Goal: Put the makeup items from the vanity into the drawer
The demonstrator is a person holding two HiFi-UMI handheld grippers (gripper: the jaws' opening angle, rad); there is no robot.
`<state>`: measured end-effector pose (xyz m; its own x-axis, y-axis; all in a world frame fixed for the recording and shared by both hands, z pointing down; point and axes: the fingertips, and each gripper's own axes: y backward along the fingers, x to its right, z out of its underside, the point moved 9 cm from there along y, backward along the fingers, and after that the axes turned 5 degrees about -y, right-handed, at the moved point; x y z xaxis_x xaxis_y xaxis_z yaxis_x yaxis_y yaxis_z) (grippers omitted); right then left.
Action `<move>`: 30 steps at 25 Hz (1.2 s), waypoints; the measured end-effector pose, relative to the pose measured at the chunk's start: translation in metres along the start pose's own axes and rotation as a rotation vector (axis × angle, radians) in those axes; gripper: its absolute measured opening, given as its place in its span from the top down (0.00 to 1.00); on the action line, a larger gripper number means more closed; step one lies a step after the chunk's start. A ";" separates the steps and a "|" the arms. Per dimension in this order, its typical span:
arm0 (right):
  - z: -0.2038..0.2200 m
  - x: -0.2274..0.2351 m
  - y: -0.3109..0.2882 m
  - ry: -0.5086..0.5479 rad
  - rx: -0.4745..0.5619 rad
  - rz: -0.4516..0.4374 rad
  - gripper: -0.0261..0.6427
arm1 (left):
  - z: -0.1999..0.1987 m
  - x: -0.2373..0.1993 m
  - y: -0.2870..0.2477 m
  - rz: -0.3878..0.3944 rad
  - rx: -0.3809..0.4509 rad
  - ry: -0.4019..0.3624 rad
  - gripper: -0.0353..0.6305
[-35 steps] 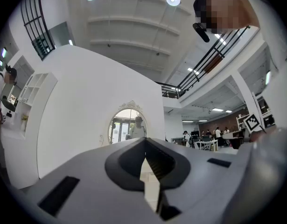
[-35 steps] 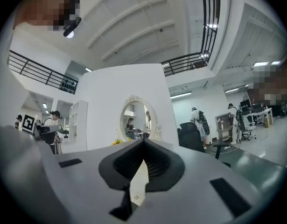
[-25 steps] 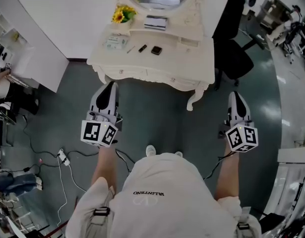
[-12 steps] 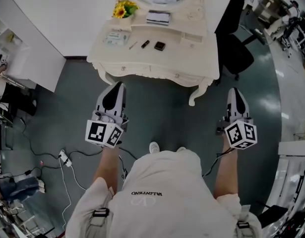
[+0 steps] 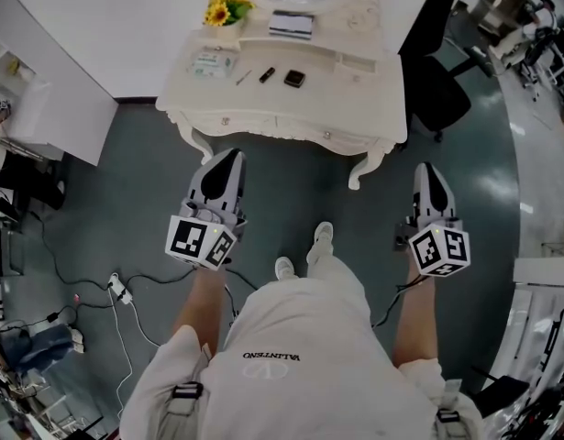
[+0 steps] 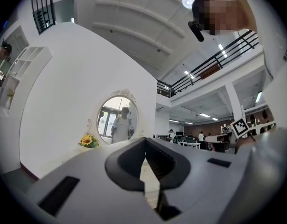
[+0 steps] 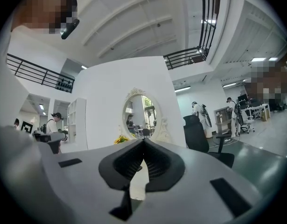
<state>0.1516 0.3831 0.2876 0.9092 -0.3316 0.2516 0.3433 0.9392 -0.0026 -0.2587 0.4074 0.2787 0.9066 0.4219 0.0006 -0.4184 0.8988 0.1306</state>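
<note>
My left tool (image 5: 228, 159) and right tool (image 5: 426, 170) both have their jaws pressed together on nothing. They hang over open floor (image 5: 300, 191), just short of the vanity surface (image 5: 364, 99) and its curved front edge. Beyond that edge, ahead of the left tool, lie a pencil (image 5: 244, 78), a lipstick (image 5: 266, 75) and a black compact (image 5: 294, 78). The drawer (image 5: 277, 126) below the edge is shut. A black chair (image 5: 437, 108) stands ahead of the right tool.

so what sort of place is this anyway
Probably a big open lab or office floor with a mock bedroom corner, not a home: the white vanity stands against a freestanding wall panel, a black office chair sits beside it, and a power strip lies out on the grey floor.
</note>
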 end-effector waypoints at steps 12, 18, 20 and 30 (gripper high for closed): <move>0.006 0.029 -0.085 -0.034 -0.040 -0.091 0.94 | 0.014 0.002 -0.074 -0.007 -0.041 0.002 0.94; 0.003 0.054 -0.139 -0.044 -0.062 -0.139 0.94 | 0.025 -0.003 -0.128 -0.015 -0.067 0.005 0.94; 0.002 0.062 -0.157 -0.047 -0.069 -0.163 0.94 | 0.027 -0.004 -0.146 -0.022 -0.065 0.006 0.94; 0.001 0.096 -0.219 -0.051 -0.107 -0.262 0.94 | 0.034 0.000 -0.207 -0.084 -0.064 -0.008 0.94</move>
<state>0.1637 0.1454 0.3137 0.7740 -0.5545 0.3056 0.5905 0.8064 -0.0324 -0.1700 0.2179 0.2854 0.9389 0.3443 0.0004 -0.3435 0.9368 0.0669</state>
